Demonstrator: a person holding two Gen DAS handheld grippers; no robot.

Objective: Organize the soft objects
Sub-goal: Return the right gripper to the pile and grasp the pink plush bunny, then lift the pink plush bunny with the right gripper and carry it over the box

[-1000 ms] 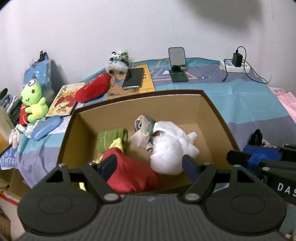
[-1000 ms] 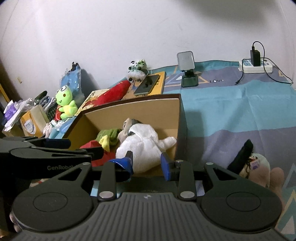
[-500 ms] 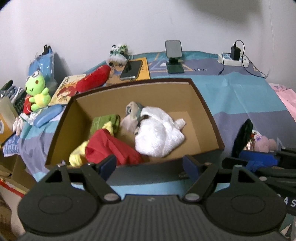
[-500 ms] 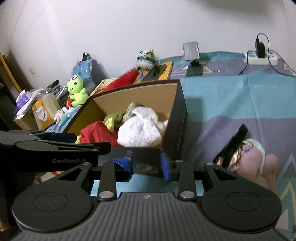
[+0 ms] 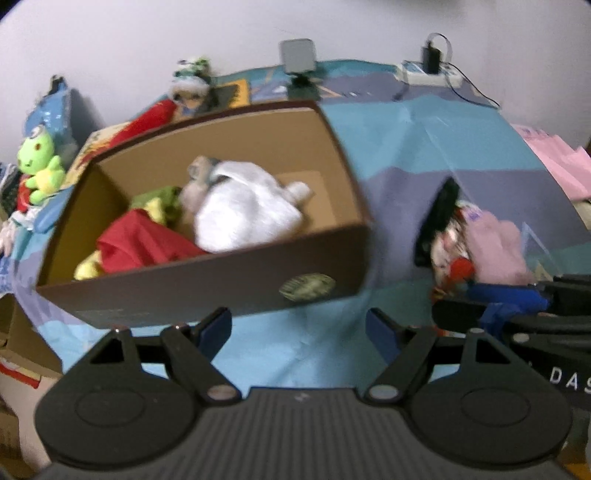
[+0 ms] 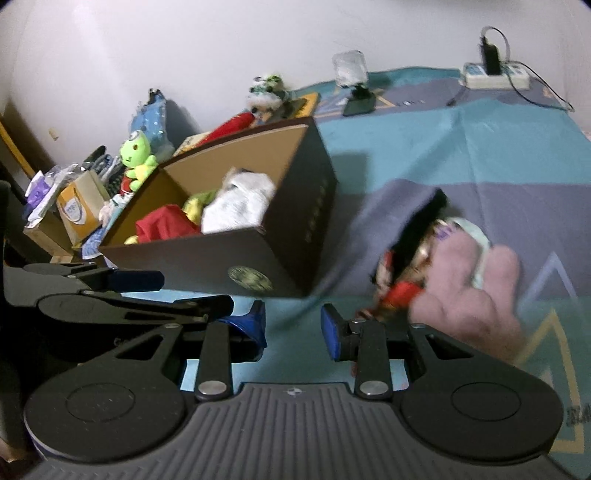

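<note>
Right wrist view: right gripper (image 6: 293,325) narrowly parted, empty; left gripper (image 5: 299,328) wide; approach pink plush (image 6: 461,284) squarely, clear of box (image 6: 207,258).

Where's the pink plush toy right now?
The pink plush toy lies on the bedspread to the right of the brown box, close ahead of the right hand-held gripper.

Plain white wall (image 5: 221,33) behind. Bed under a teal, blue and purple patterned sheet (image 6: 461,155). Dim, even indoor light.
</note>
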